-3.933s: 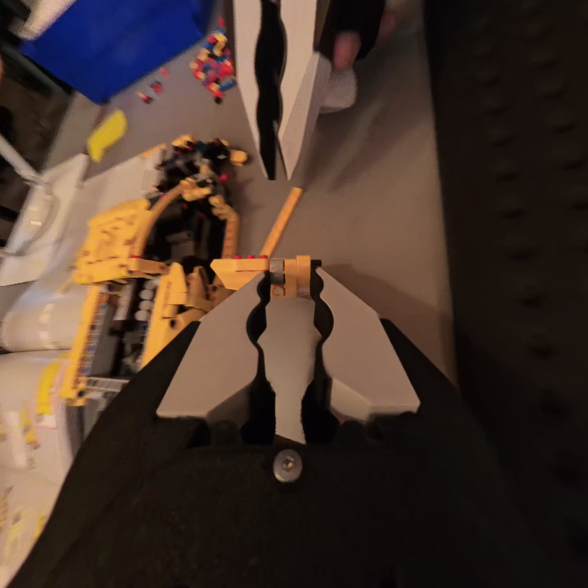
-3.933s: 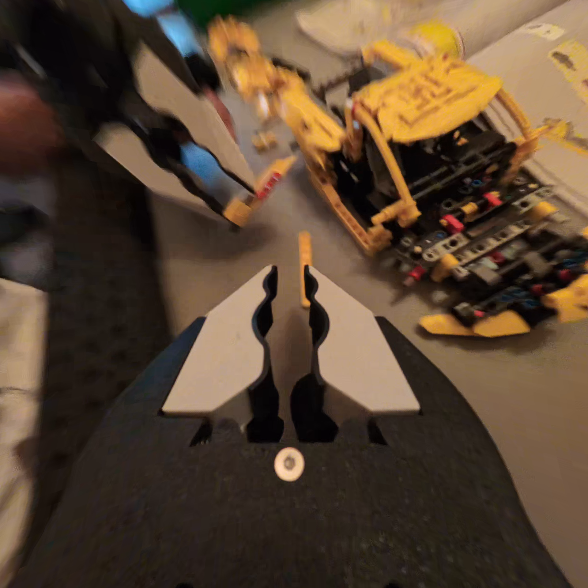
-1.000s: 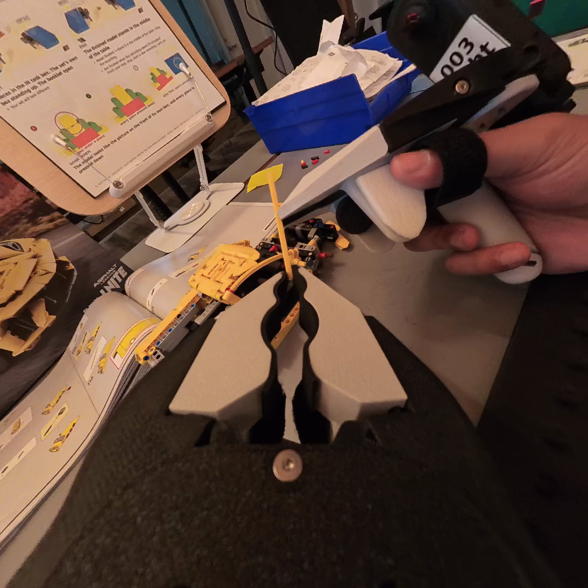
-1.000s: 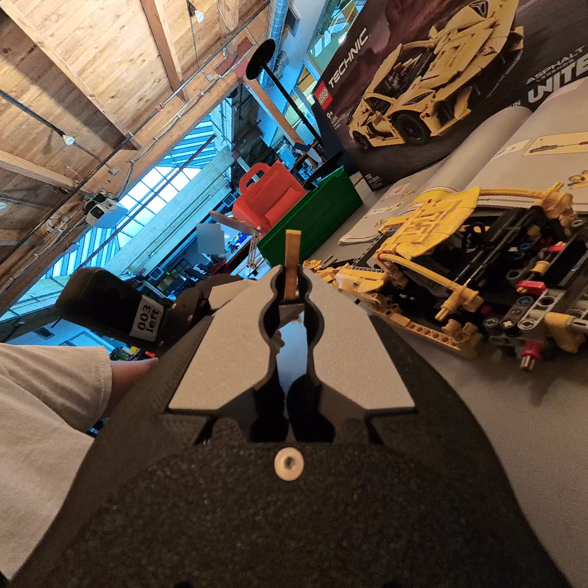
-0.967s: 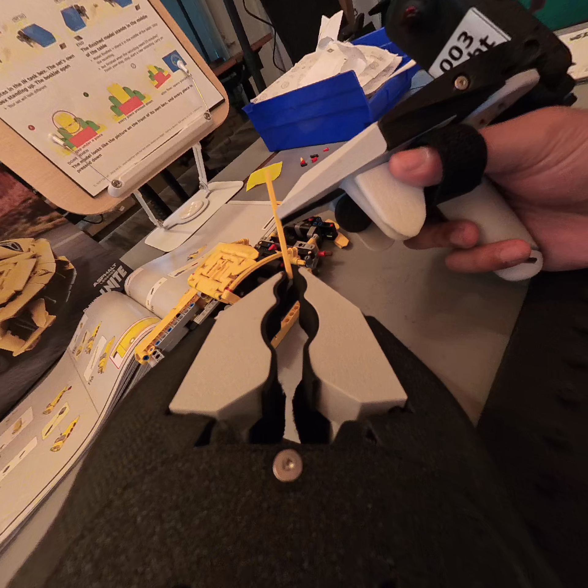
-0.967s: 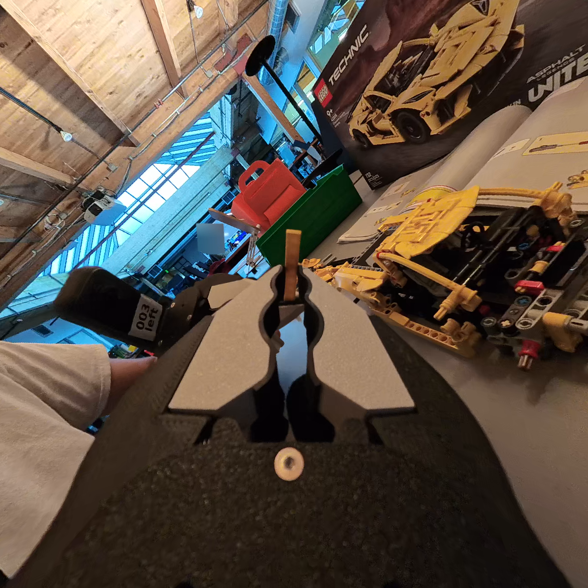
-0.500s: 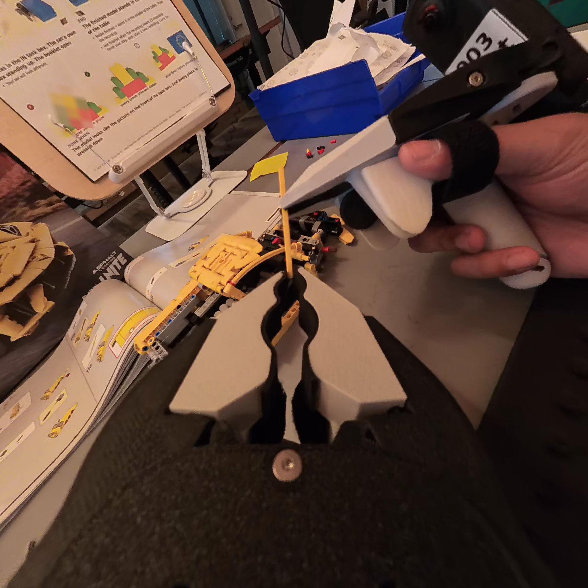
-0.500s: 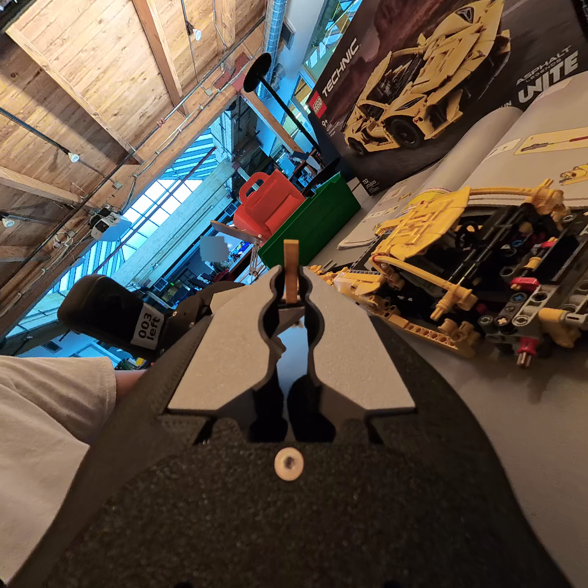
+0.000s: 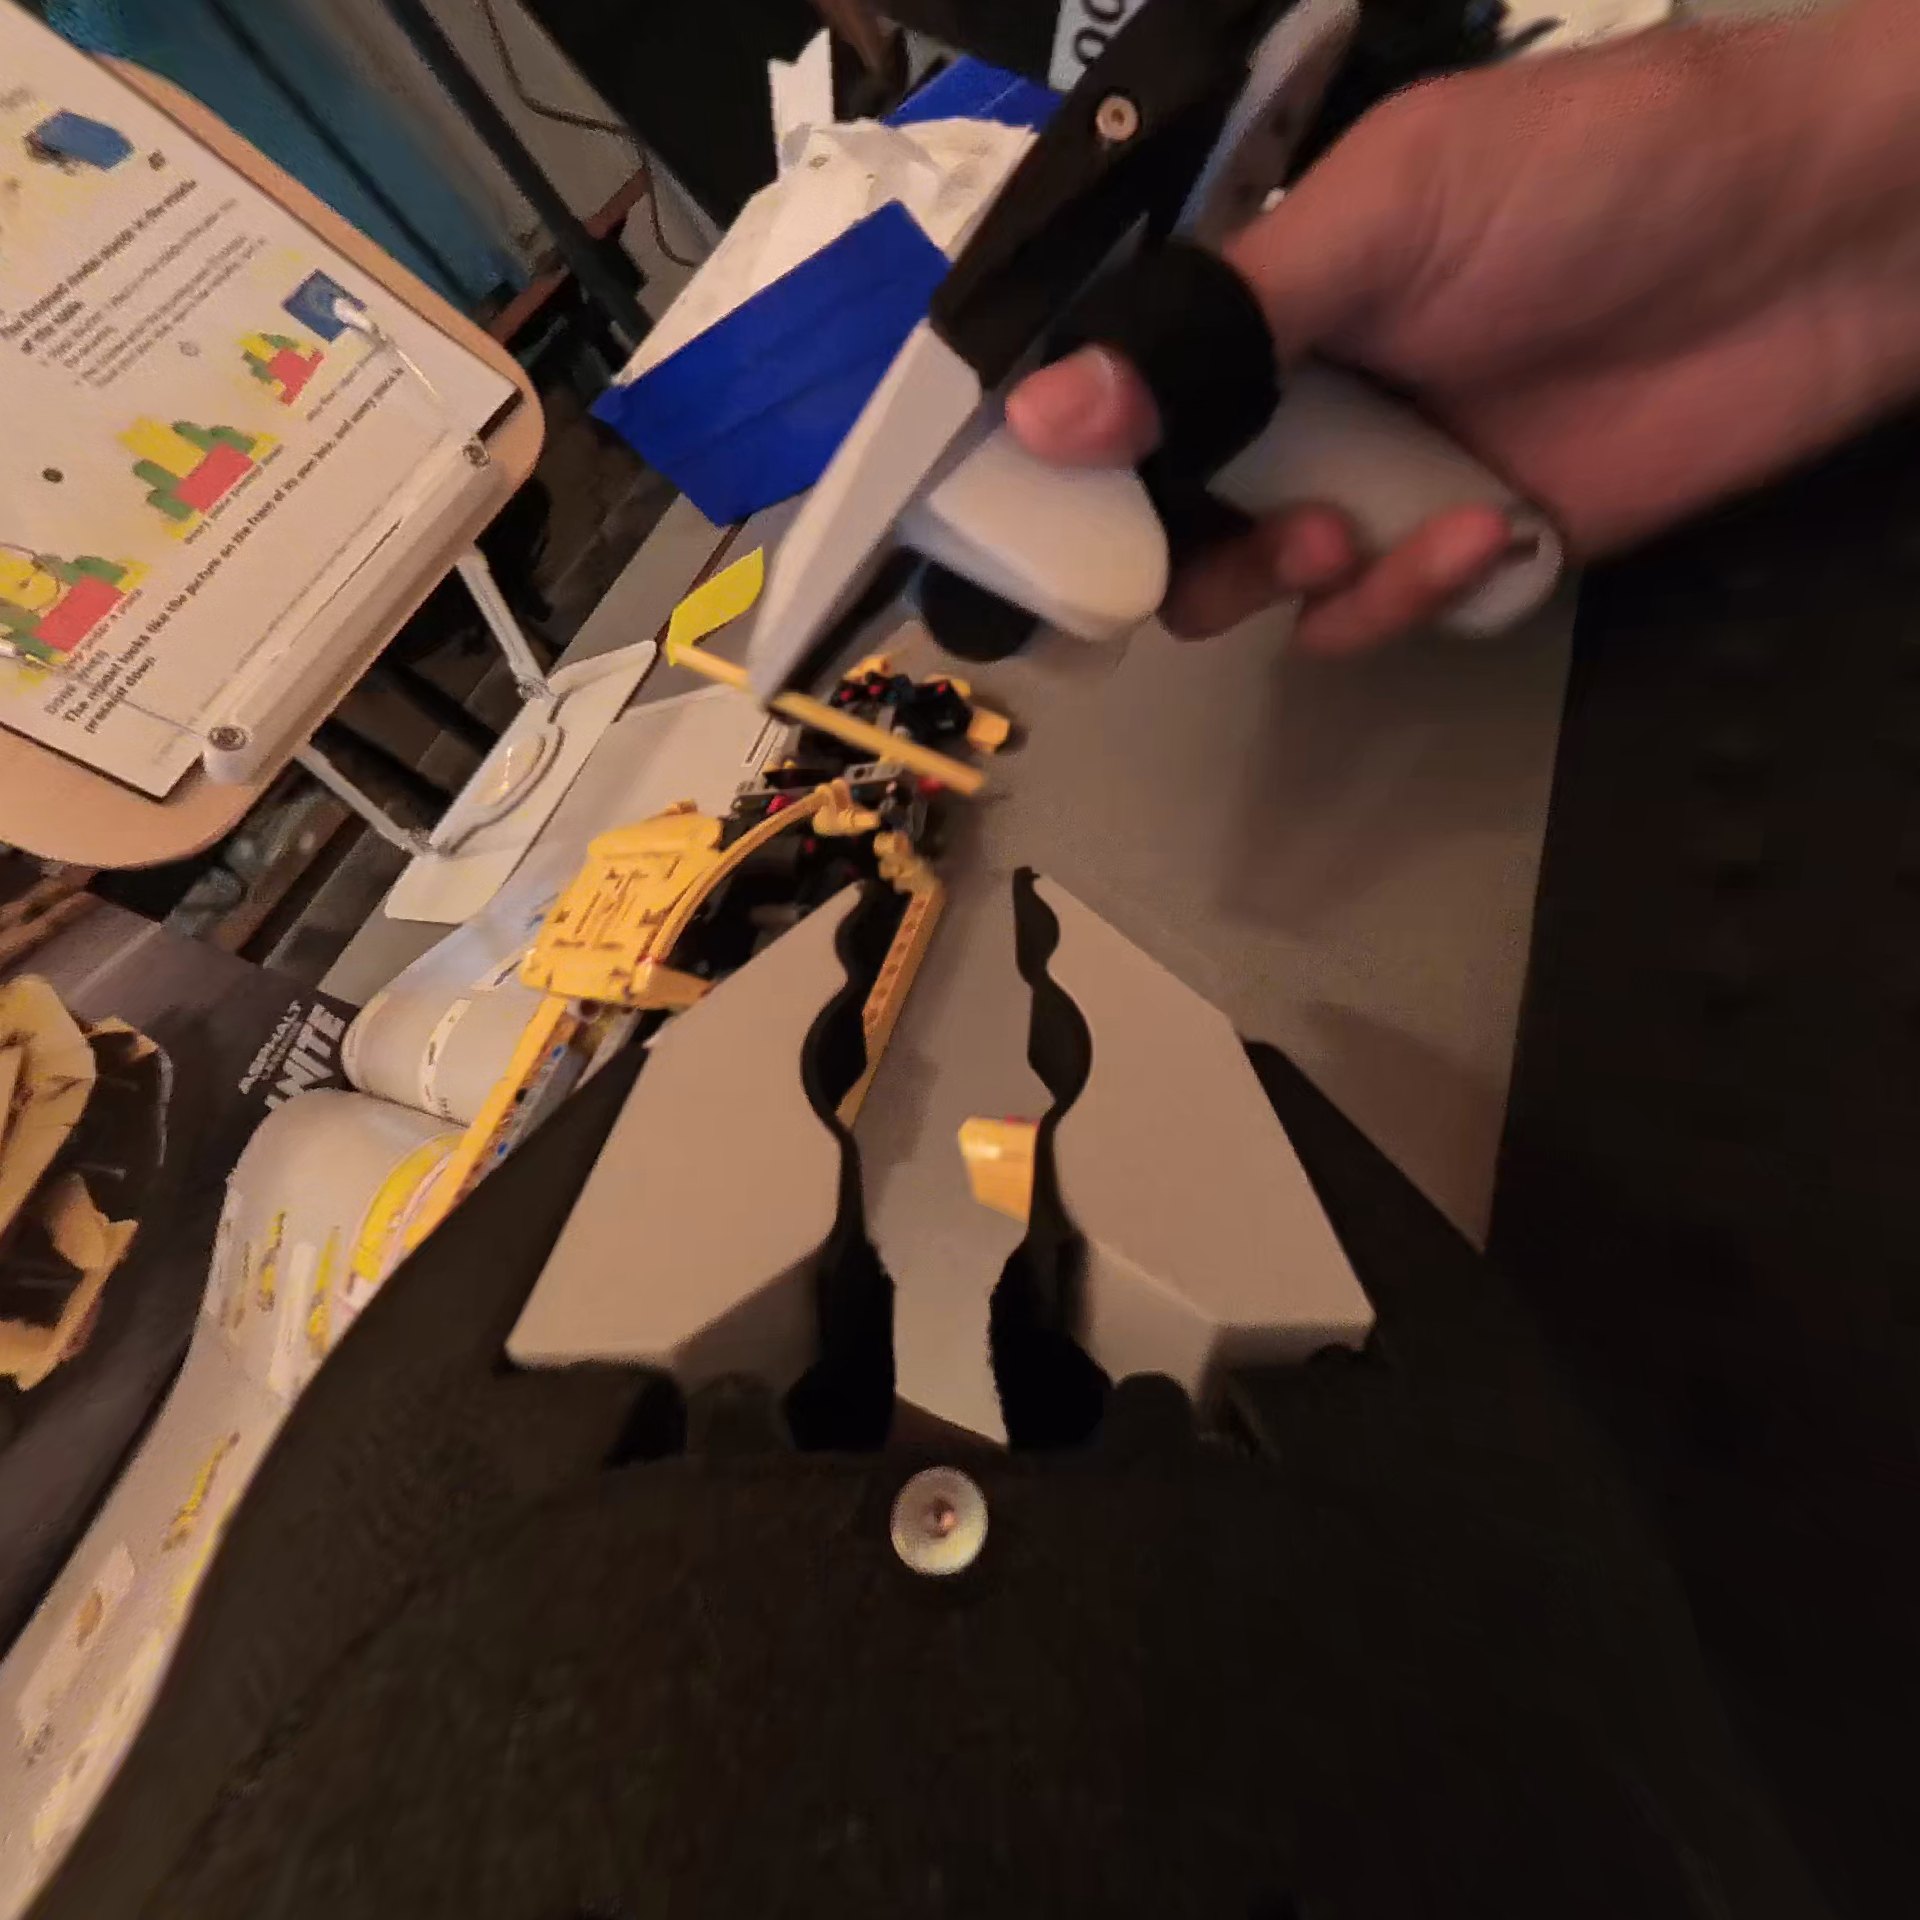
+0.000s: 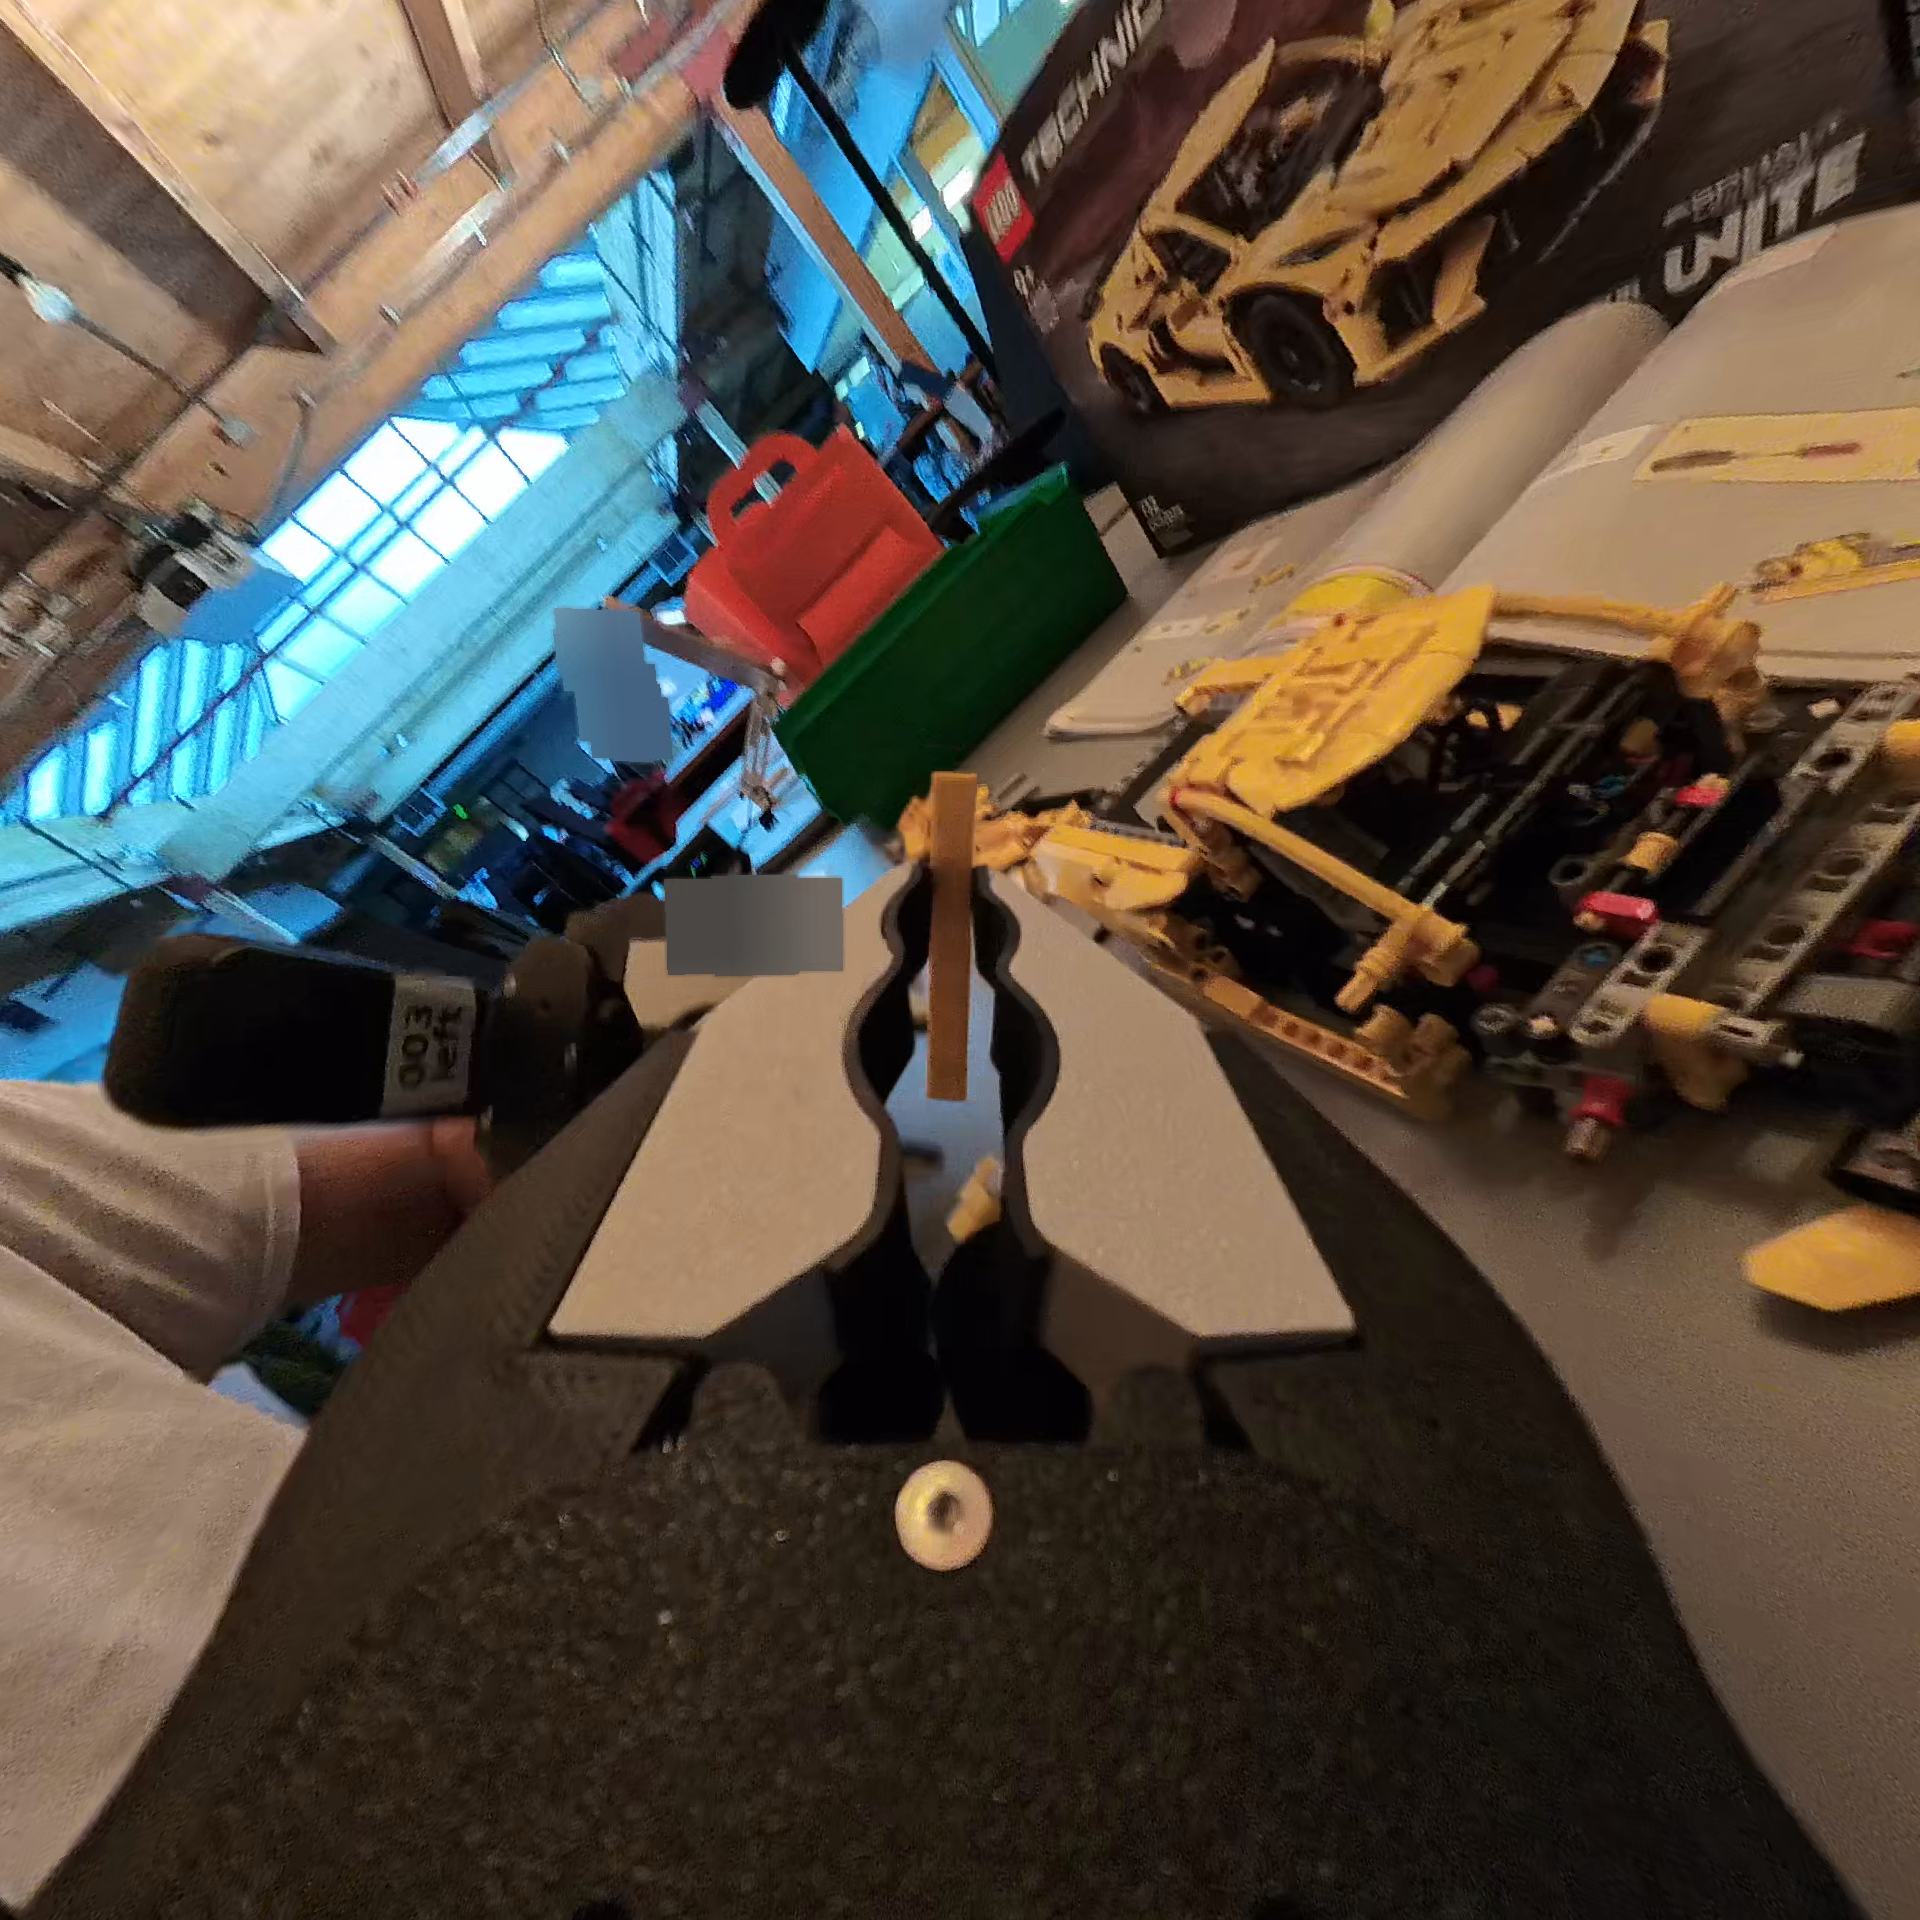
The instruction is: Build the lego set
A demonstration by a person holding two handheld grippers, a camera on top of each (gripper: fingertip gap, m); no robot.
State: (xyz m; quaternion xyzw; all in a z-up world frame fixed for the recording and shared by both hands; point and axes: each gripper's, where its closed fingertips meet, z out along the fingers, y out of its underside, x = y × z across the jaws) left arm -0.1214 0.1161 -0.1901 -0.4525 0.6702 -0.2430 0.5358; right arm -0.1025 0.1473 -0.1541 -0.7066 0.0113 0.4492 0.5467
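Note:
My left gripper (image 9: 935, 888) is open and empty, its jaws wide apart over the grey table (image 9: 1299, 831). A small yellow piece (image 9: 997, 1153) sits low between its fingers, blurred, on or just above the table; it also shows in the right wrist view (image 10: 977, 1210). My right gripper (image 10: 948, 881) is shut on a thin yellow rod (image 10: 951, 935). In the left wrist view that gripper (image 9: 774, 686) is held by a hand and the rod (image 9: 831, 717) slants across its tip. The half-built yellow and black car (image 9: 644, 914) (image 10: 1403, 831) lies just beyond.
An open instruction booklet (image 9: 343, 1174) and the set's box (image 10: 1351, 187) lie past the car. A blue bin (image 9: 790, 374), a board on a stand (image 9: 208, 436), a green bin (image 10: 935, 665) and a loose yellow panel (image 10: 1839, 1268) are around. A black mat (image 9: 1714, 935) edges the table.
My left gripper has opened and let go of the small yellow piece, which now sits below its fingers. The rod has swung from upright to slanted in the right gripper.

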